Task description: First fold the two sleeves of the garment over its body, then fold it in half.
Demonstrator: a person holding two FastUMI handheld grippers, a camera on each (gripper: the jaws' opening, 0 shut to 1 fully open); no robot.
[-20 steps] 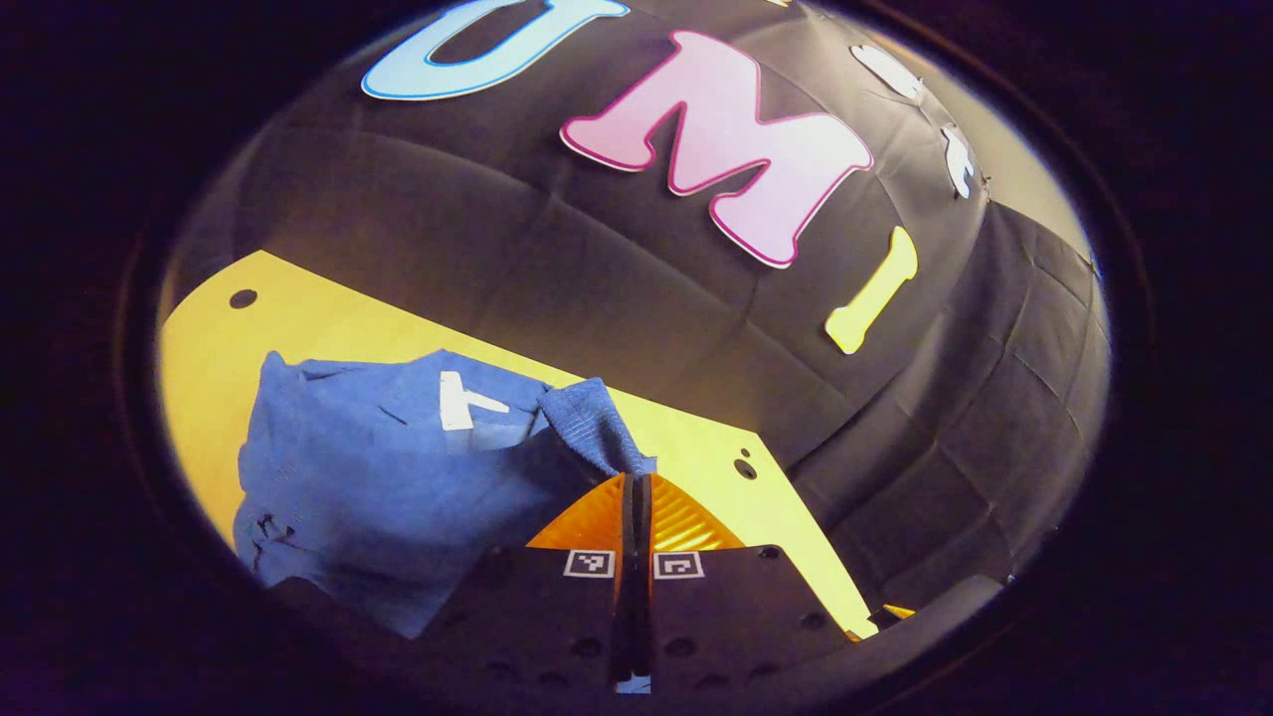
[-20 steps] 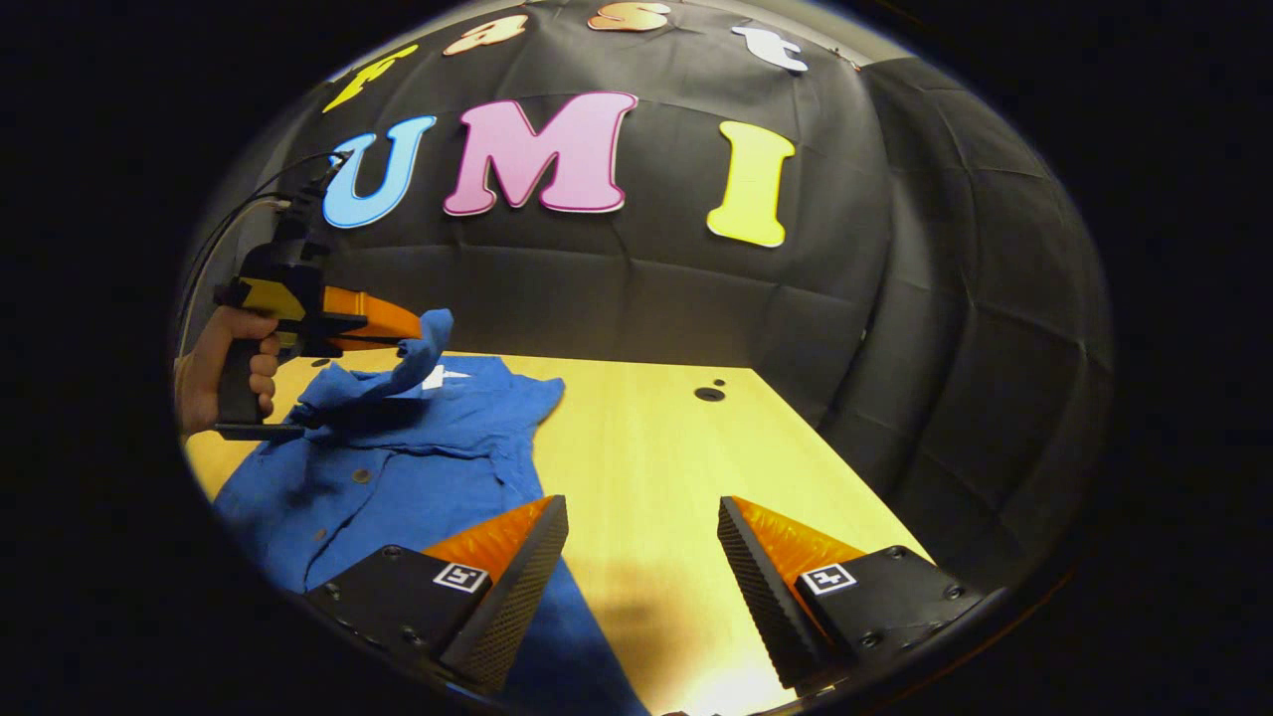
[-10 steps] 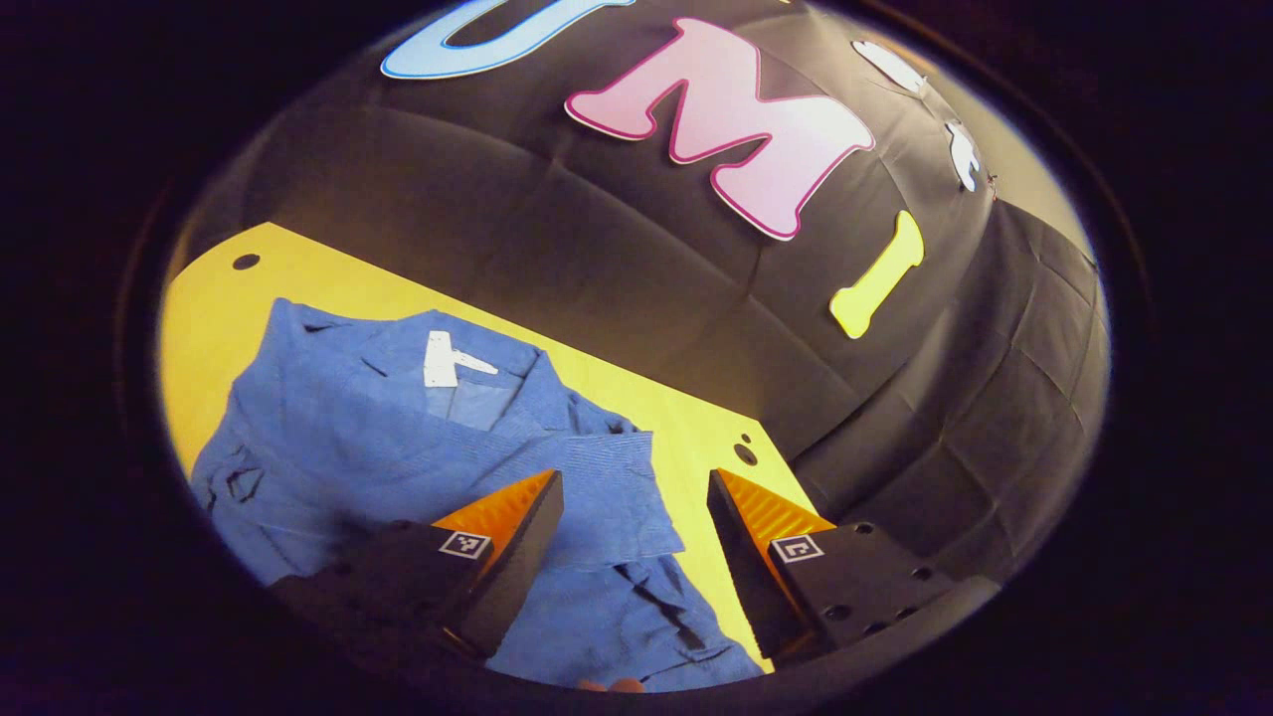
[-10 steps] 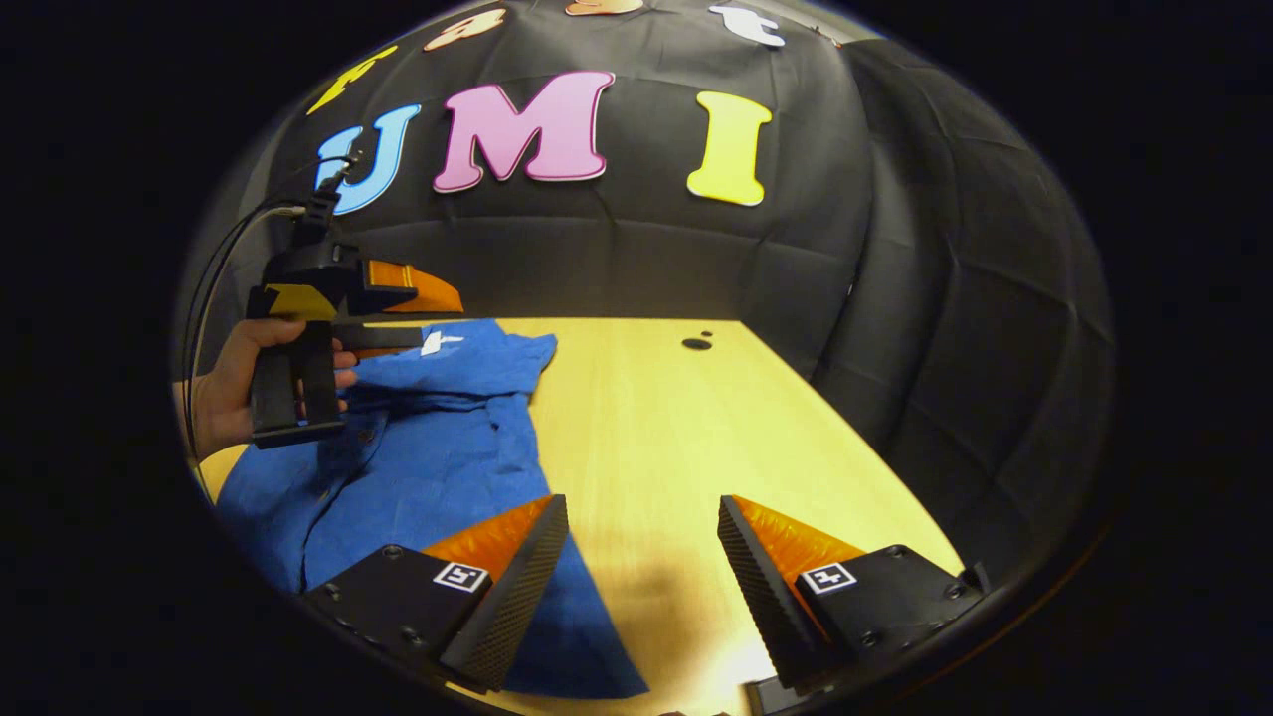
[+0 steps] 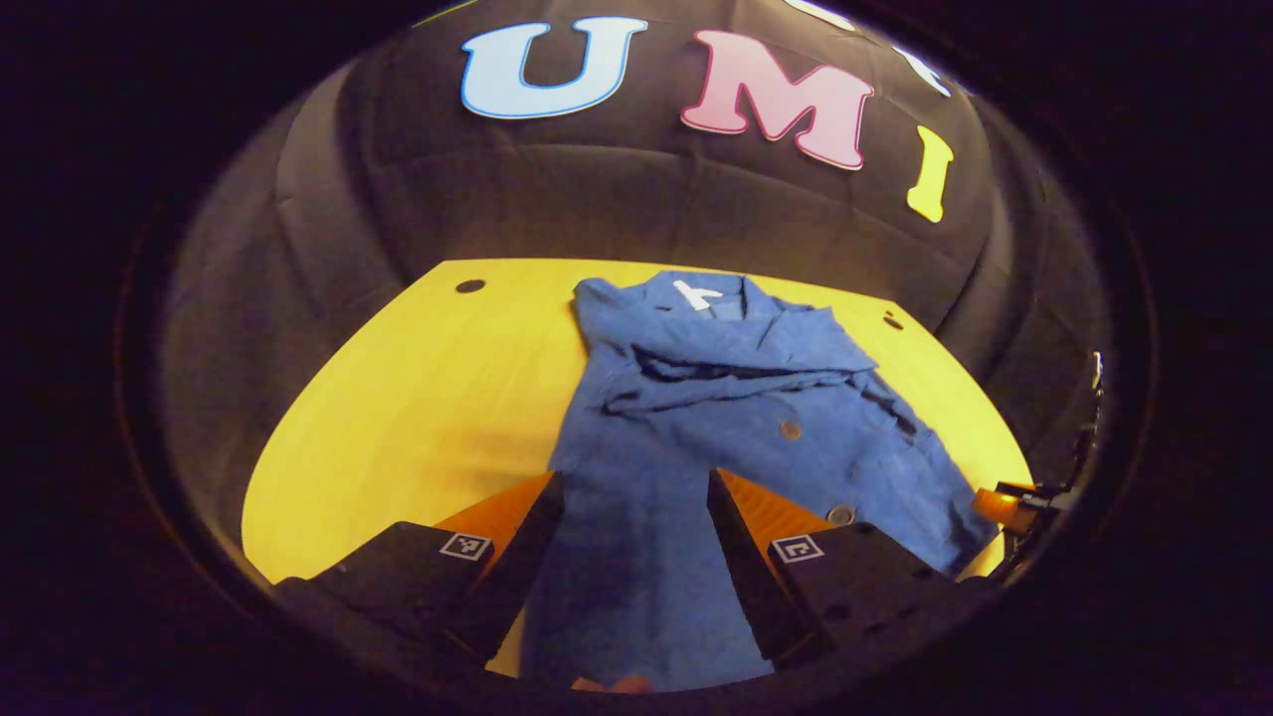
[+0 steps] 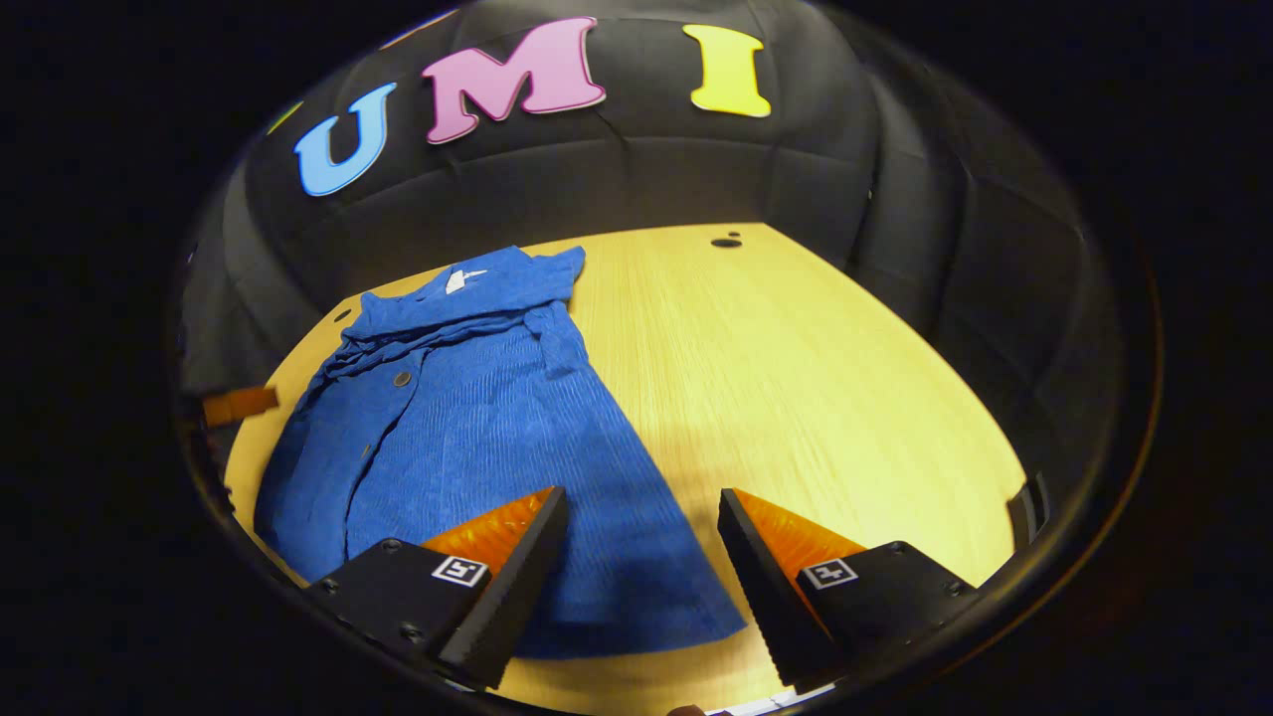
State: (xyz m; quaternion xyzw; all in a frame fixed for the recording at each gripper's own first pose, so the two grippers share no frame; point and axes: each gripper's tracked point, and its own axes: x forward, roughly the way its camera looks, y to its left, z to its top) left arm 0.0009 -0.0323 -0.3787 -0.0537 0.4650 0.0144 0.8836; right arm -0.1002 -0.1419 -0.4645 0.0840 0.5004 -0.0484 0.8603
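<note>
A blue buttoned garment [image 5: 716,398] lies flat on the wooden table [image 5: 418,378], collar toward the booth wall, with both sleeves [image 5: 696,368] folded across its chest. In the right gripper view the same garment [image 6: 467,398] spreads left of centre, its hem near the front edge. My left gripper [image 5: 636,487] hovers open over the lower part of the garment. My right gripper [image 6: 641,502] stands open above the hem's right corner, nothing between its fingers. The other gripper's tip [image 5: 1000,497] peeks in at the right edge of the left gripper view.
Small round holes [image 6: 726,242] mark the tabletop near the back edge. Bare wood [image 6: 825,378] stretches to the right of the garment. The black cloth wall closes off the back and sides of the table.
The left gripper let go of the sleeve, which now lies folded over the chest. Both grippers drew back toward the garment's hem and tilted downward.
</note>
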